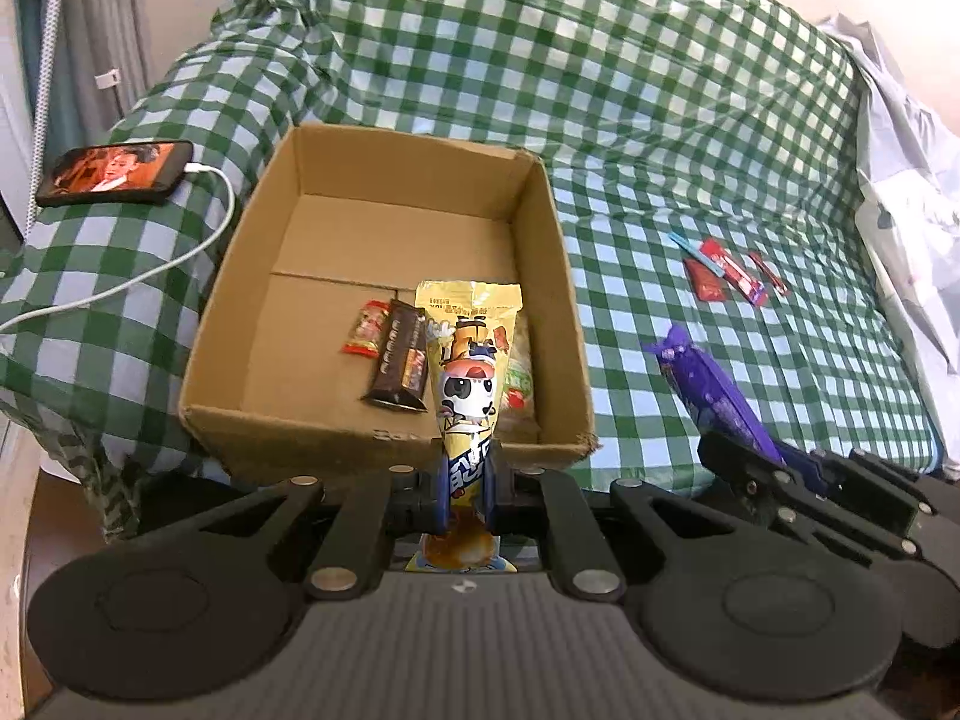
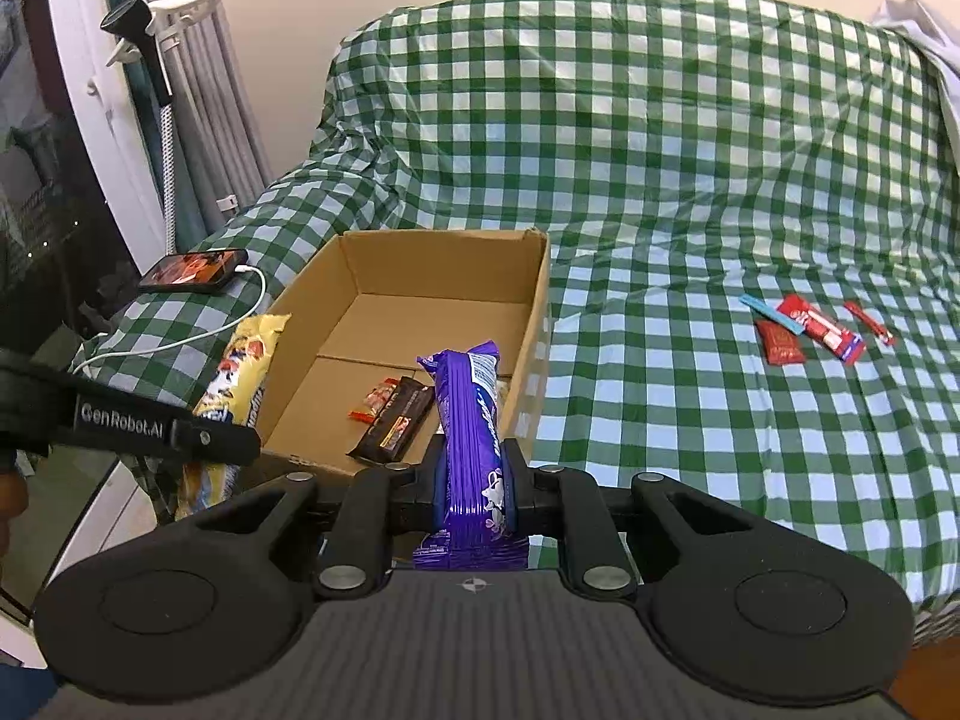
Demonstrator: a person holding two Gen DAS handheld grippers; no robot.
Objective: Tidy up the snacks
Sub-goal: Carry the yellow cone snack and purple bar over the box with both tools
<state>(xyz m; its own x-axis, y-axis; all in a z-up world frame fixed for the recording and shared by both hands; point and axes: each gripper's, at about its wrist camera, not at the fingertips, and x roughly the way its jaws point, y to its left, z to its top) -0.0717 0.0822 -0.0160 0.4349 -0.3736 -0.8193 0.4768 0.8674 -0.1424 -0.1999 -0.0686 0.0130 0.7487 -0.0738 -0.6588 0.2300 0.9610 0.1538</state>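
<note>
Left wrist view: left hand-held gripper (image 1: 467,483) clamped on yellow panda snack pouch (image 1: 468,360), low on its length, upper end leaning over the near wall of the cardboard box (image 1: 210,324). Looks light, crinkly, slippery, probably crushable; best pinched across the flat middle. Inside the box: brown chocolate bar (image 1: 401,363), small red candy (image 1: 367,328).

Right wrist view: right hand-held gripper (image 2: 477,489) closed around purple snack pack (image 2: 474,420), held upright just before the box. Glossy film, firmer, likely to slide. Red sachets (image 2: 807,330) loose on soft, yielding green checked bed cover (image 2: 660,180). Charging phone (image 2: 195,270) left of box; curtain beyond.
</note>
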